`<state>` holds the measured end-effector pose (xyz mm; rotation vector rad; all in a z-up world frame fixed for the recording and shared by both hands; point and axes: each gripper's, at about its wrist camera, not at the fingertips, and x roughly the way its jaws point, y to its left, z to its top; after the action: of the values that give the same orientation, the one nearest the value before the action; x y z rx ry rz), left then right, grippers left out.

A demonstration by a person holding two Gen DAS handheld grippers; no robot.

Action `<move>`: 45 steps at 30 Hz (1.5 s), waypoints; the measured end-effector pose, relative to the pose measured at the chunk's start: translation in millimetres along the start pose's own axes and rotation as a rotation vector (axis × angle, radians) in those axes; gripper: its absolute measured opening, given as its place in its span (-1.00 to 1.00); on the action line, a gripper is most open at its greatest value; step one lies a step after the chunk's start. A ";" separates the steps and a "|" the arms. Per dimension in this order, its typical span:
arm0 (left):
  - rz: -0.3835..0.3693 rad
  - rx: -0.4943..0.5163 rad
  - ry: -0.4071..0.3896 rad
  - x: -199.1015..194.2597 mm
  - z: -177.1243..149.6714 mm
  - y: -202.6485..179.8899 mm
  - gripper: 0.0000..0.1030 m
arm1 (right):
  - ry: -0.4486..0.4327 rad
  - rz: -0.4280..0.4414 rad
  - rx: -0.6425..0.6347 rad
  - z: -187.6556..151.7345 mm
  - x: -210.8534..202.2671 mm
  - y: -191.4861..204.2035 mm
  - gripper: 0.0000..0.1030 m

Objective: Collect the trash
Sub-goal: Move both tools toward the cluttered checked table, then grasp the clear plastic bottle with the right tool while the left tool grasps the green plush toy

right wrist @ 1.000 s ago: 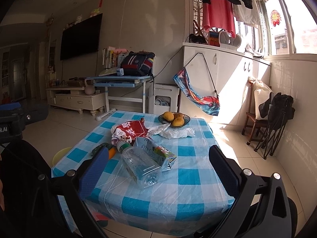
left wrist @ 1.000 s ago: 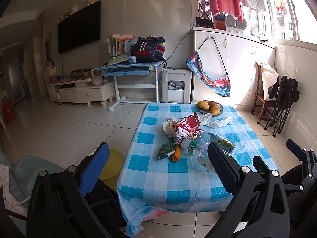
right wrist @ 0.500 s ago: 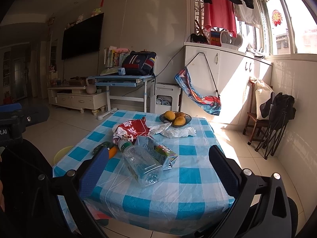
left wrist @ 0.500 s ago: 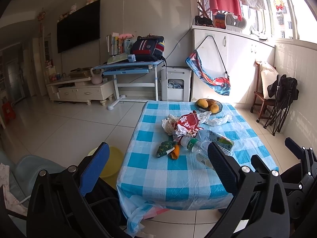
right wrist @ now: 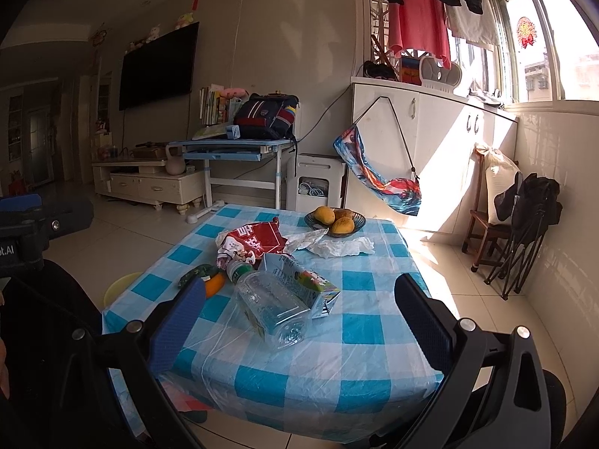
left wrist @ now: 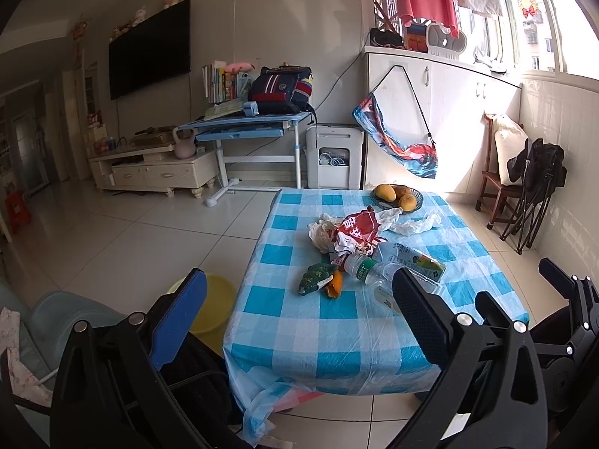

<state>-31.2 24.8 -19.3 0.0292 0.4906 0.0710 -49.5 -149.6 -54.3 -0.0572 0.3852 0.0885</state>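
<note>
Trash lies on a table (left wrist: pixel 329 340) (right wrist: pixel 367 340) with a blue-and-white checked cloth: a clear plastic bottle (right wrist: pixel 271 305) (left wrist: pixel 365 267) on its side, a drink carton (right wrist: pixel 299 280) (left wrist: pixel 411 260), a red snack bag (right wrist: pixel 252 243) (left wrist: pixel 355 230), a green wrapper (left wrist: pixel 316 277) (right wrist: pixel 198 273) beside an orange piece (left wrist: pixel 335 284), and crumpled white plastic (right wrist: pixel 333 247) (left wrist: pixel 411 224). My left gripper (left wrist: pixel 295 307) is open, held before the table's near left corner. My right gripper (right wrist: pixel 295 310) is open, just short of the bottle. Nothing is between either pair of fingers.
A bowl of mangoes (left wrist: pixel 397 196) (right wrist: pixel 335 220) sits at the table's far end. A yellow bin (left wrist: pixel 213 307) (right wrist: pixel 121 286) stands on the floor left of the table. A wooden chair with bags (left wrist: pixel 520 183) is by the right wall. A desk (left wrist: pixel 243 127) stands behind.
Both views have drawn back slightly and risen, so the table sits a little farther off. The trash has not moved and both grippers stay open.
</note>
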 end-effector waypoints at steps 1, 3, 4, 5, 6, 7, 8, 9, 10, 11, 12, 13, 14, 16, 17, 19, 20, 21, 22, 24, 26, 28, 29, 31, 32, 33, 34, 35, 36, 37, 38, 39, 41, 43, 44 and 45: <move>0.000 0.000 0.000 0.0 0.0 0.0 0.87 | 0.000 0.000 -0.001 0.0 0.0 0.0 0.89; 0.000 0.000 -0.001 -0.6 -1.2 0.6 0.87 | 0.000 -0.001 -0.001 0.0 0.0 -0.2 0.89; 0.001 0.000 -0.001 -0.8 -1.7 0.5 0.87 | 0.000 0.000 -0.001 0.1 0.1 -0.2 0.89; 0.001 0.000 0.000 -0.7 -1.5 0.6 0.87 | 0.000 0.000 -0.001 0.0 0.0 0.0 0.89; 0.001 -0.001 0.001 -0.6 -2.4 1.2 0.87 | 0.000 -0.001 -0.002 0.0 0.0 0.0 0.89; 0.002 -0.002 0.001 -0.7 -3.8 2.6 0.87 | 0.000 -0.001 -0.002 0.2 0.1 -0.2 0.89; 0.002 -0.002 0.001 -0.9 -4.4 2.7 0.87 | 0.001 -0.001 -0.002 0.1 0.2 -0.2 0.89; 0.001 -0.001 0.001 -0.7 -3.7 2.6 0.87 | 0.000 -0.001 -0.001 0.1 0.1 -0.4 0.89; 0.001 -0.001 0.002 -1.3 -4.8 2.6 0.87 | 0.000 0.000 -0.001 0.1 0.1 -0.5 0.88; 0.001 0.000 0.000 -1.0 -4.2 2.6 0.87 | 0.000 0.000 -0.001 0.1 0.0 -0.4 0.88; 0.002 0.000 0.001 -0.8 -3.6 2.6 0.87 | 0.000 -0.001 -0.001 0.2 0.1 -0.5 0.89; 0.002 0.000 0.001 -0.7 -3.5 2.6 0.87 | 0.000 -0.001 0.000 0.2 0.1 -0.6 0.89; 0.002 0.000 0.001 -0.9 -4.0 2.7 0.87 | 0.001 -0.001 0.000 0.2 0.1 -0.6 0.89; 0.002 0.000 0.002 -0.8 -3.4 2.6 0.87 | 0.002 -0.002 0.003 0.1 0.1 -1.6 0.89; 0.002 -0.001 0.002 -0.7 -3.3 2.6 0.87 | 0.003 -0.002 0.006 -0.2 0.2 -2.1 0.89; 0.004 0.000 0.002 -1.1 -4.3 2.9 0.87 | 0.005 -0.004 0.013 0.0 1.4 -4.1 0.89; 0.003 -0.001 0.001 -1.2 -4.1 3.6 0.87 | 0.006 -0.005 0.016 -0.1 1.7 -4.5 0.88; 0.003 0.000 0.001 -1.2 -4.1 3.5 0.87 | 0.006 -0.006 0.020 -0.1 2.1 -5.1 0.88; 0.003 0.001 0.001 -1.3 -5.0 3.9 0.87 | 0.007 -0.007 0.023 0.3 2.5 -6.5 0.88; 0.003 0.003 0.001 -0.8 -5.3 7.3 0.87 | 0.010 -0.009 0.030 1.3 4.1 -7.8 0.88; 0.000 0.002 0.004 0.4 -5.5 10.4 0.87 | 0.014 -0.009 0.036 2.7 6.4 -9.6 0.89; -0.003 0.001 0.013 2.7 -2.6 13.2 0.87 | 0.020 -0.008 0.040 3.7 9.2 -9.9 0.89; -0.002 0.001 0.019 4.9 -1.8 13.9 0.87 | 0.025 -0.006 0.042 4.1 10.6 -10.7 0.88; -0.005 -0.003 0.035 9.0 -0.3 15.4 0.87 | 0.036 0.000 0.047 4.1 12.9 -12.3 0.88; -0.006 -0.003 0.043 10.7 0.1 16.2 0.87 | 0.040 0.001 0.050 4.1 13.5 -12.5 0.88; -0.005 -0.002 0.051 12.9 1.0 16.0 0.87 | 0.042 0.002 0.052 4.1 13.8 -13.1 0.88; -0.005 0.001 0.058 14.4 0.5 16.1 0.87 | 0.044 0.004 0.056 4.7 14.0 -13.6 0.89; -0.006 0.003 0.063 15.7 0.2 16.2 0.87 | 0.046 0.006 0.059 5.3 14.3 -13.9 0.89; -0.007 0.008 0.067 17.1 0.2 15.4 0.87 | 0.049 0.008 0.062 6.3 14.8 -14.7 0.89; -0.007 0.013 0.071 18.7 0.5 14.6 0.87 | 0.052 0.009 0.065 6.5 15.1 -14.7 0.89; -0.007 0.018 0.074 19.5 -0.2 15.7 0.87 | 0.056 0.009 0.067 6.8 15.5 -14.8 0.89; -0.008 0.022 0.076 20.4 -0.8 17.0 0.87 | 0.060 0.010 0.069 7.9 16.2 -15.4 0.89; -0.010 0.029 0.086 25.5 3.8 8.1 0.87 | 0.070 0.016 0.077 8.2 17.7 -16.1 0.89; -0.012 0.031 0.097 31.6 5.3 4.0 0.87 | 0.084 0.021 0.082 7.8 19.9 -16.7 0.89; -0.013 0.032 0.103 35.0 6.1 1.5 0.87 | 0.092 0.023 0.084 7.4 21.3 -17.1 0.88; -0.014 0.032 0.108 37.0 5.9 1.9 0.87 | 0.100 0.026 0.086 7.1 22.7 -17.3 0.89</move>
<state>4.0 29.4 -31.4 0.0539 0.6002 0.0514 -24.3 -164.5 -55.6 0.0283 0.4890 0.0948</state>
